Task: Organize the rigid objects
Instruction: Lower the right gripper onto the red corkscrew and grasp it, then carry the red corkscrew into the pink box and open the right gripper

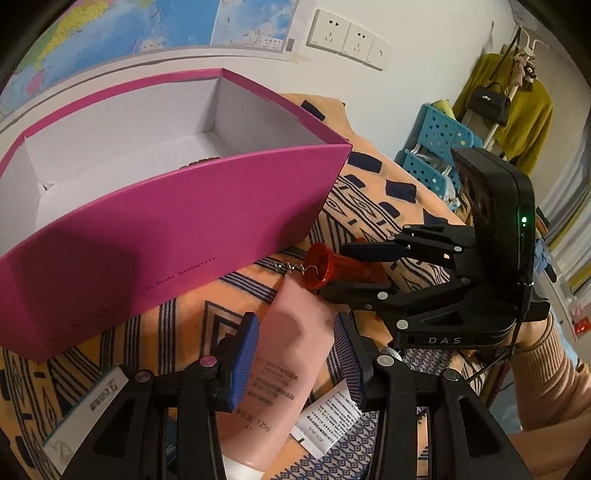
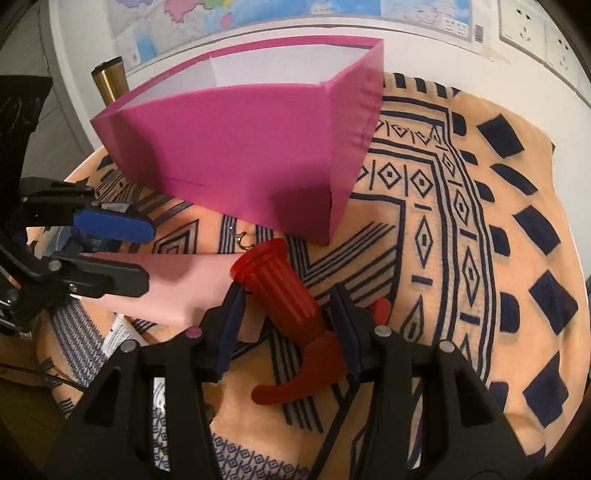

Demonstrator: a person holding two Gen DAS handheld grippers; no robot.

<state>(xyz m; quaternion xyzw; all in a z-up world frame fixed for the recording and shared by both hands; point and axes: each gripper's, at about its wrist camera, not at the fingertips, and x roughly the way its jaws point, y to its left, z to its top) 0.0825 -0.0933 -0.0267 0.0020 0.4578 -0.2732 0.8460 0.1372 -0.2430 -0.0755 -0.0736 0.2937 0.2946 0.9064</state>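
Patterned orange cloth with dark blue geometric lines covers the bench, and both grippers are down low over it. Nearest in the left wrist view, the left gripper straddles a pink tube lying flat on the cloth; its blue pads sit on either side of the tube, and I cannot tell whether they press it or only flank it. The tube's cap end is cut off under the gripper body. A white leaflet peeks out beside it, partly covered, and a white carton at lower left is clipped by the frame.

Over on the right, the right gripper has a red ribbed toy between its fingers, flared end pointing away toward the box, curved red handle sticking out below. Gaps show on both sides of it, so the jaws stand apart and are not squeezing. A small metal hook lies just beyond the flared end; its detail is hard to make out.

A sleeved wrist shows behind the right gripper, angled downward.

Farther back sits the open magenta box, white inside, its contents mostly hidden by the near wall. Behind it, a wall map and sockets.
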